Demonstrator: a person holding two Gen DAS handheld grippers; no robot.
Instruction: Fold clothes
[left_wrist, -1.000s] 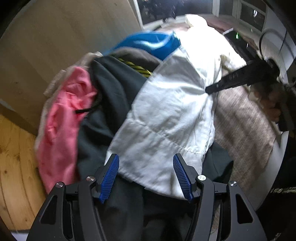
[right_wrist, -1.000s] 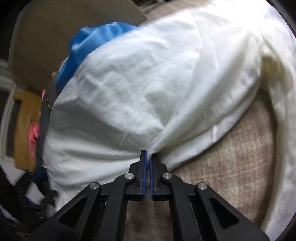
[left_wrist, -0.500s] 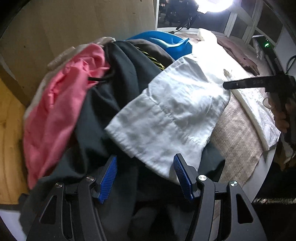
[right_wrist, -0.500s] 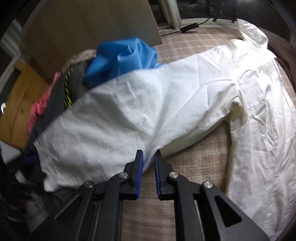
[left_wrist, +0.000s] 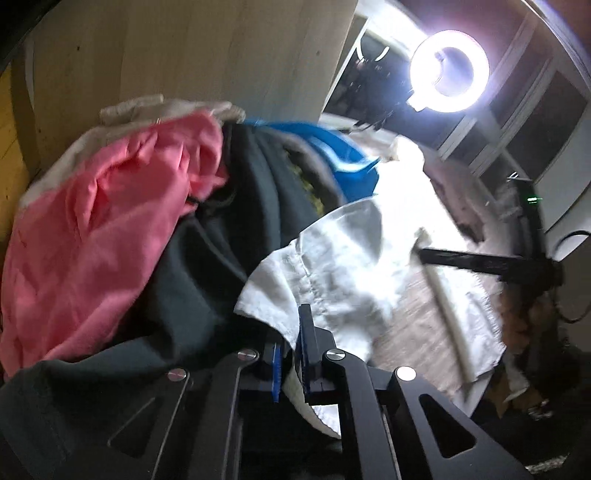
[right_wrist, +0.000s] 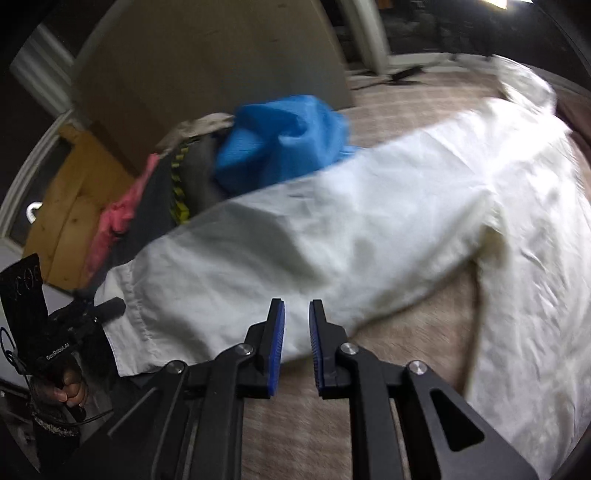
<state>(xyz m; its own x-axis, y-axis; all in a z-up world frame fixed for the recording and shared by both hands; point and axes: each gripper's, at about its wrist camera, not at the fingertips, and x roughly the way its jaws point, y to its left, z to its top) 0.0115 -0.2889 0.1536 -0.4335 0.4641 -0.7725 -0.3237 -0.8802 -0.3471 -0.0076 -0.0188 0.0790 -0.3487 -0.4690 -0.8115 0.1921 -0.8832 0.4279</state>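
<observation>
Left wrist view, item: white shirt (left_wrist: 343, 266), spread over the tabletop (right_wrist: 417, 339), its hem edge lapping the clothes pile (left_wrist: 177, 258). Left tool (left_wrist: 290, 354) is clamped on that hem. Right tool (right_wrist: 296, 332), beside the shirt's near edge, stands slightly apart, gripping nothing. Risk: hauling the hem may drag pile garments along with the shirt; one-sided pull may bunch the cloth.

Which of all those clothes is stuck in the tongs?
The white shirt. The left tongs pinch its hem, while the pink, dark and blue clothes lie piled beside it, ungripped.
</observation>
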